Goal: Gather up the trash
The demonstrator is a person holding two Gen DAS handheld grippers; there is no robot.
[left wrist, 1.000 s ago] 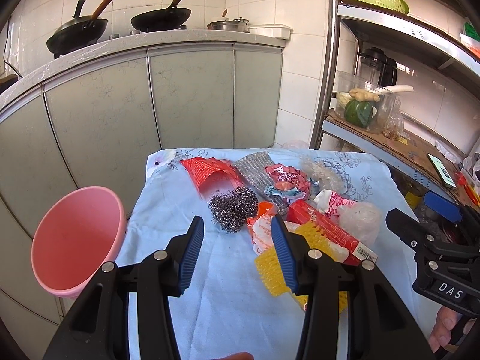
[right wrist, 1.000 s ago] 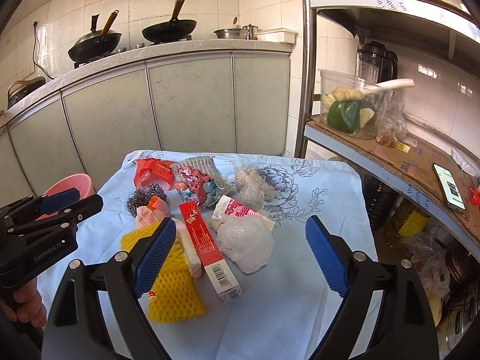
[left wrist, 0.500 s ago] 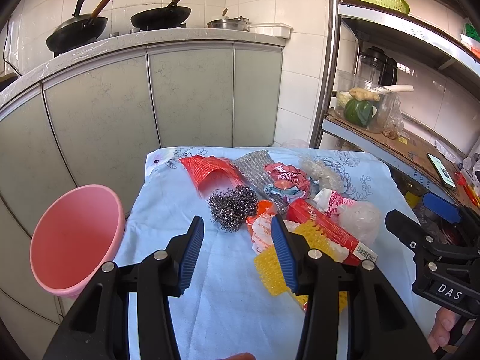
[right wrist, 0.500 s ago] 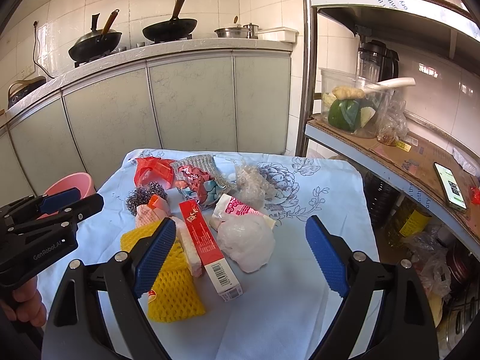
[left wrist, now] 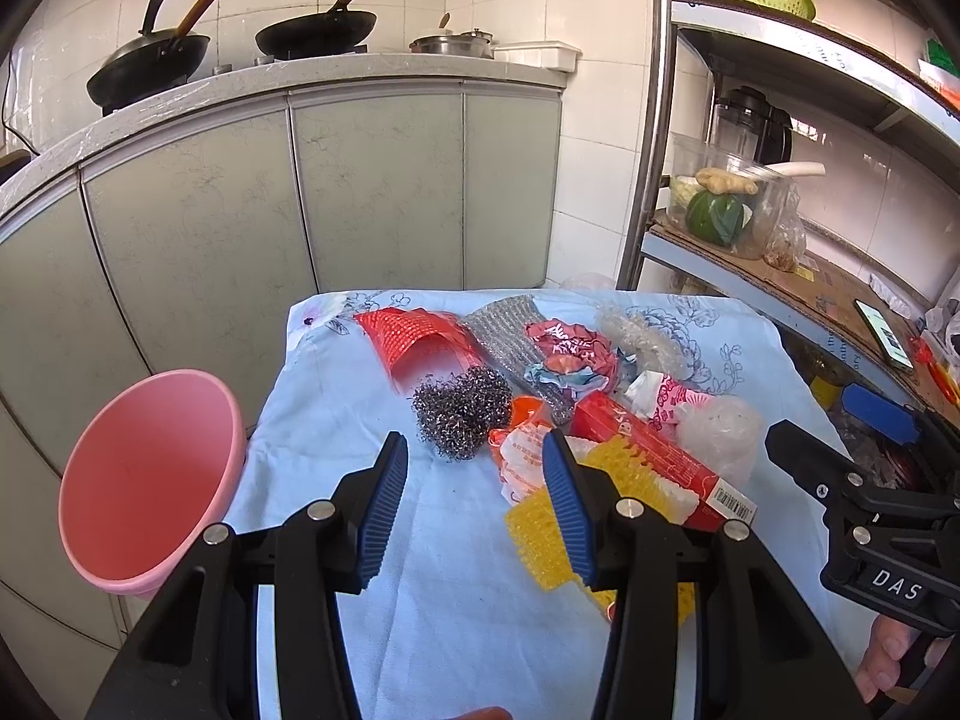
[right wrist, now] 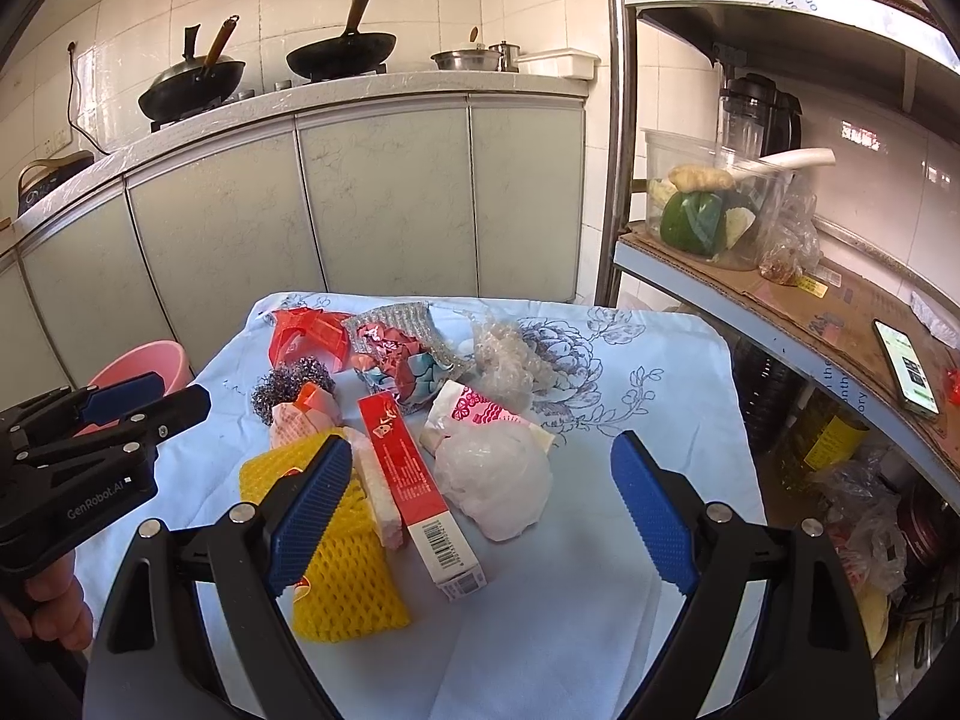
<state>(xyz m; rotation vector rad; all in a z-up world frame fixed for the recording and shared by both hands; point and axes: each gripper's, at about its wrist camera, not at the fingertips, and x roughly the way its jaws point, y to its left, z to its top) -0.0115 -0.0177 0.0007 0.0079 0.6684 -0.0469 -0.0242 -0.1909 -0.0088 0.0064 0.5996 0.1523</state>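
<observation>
A pile of trash lies on the light blue tablecloth: a steel wool ball, a red mesh bag, a long red carton, yellow foam netting, a white plastic wad and crumpled wrappers. A pink bin stands off the table's left edge. My left gripper hovers open just short of the steel wool, nothing between its blue pads. My right gripper is open wide above the carton and the white wad, holding nothing.
Grey kitchen cabinets with woks on the counter rise behind the table. A metal shelf rack at the right carries a clear tub of vegetables and a phone. A person's hand holds each gripper.
</observation>
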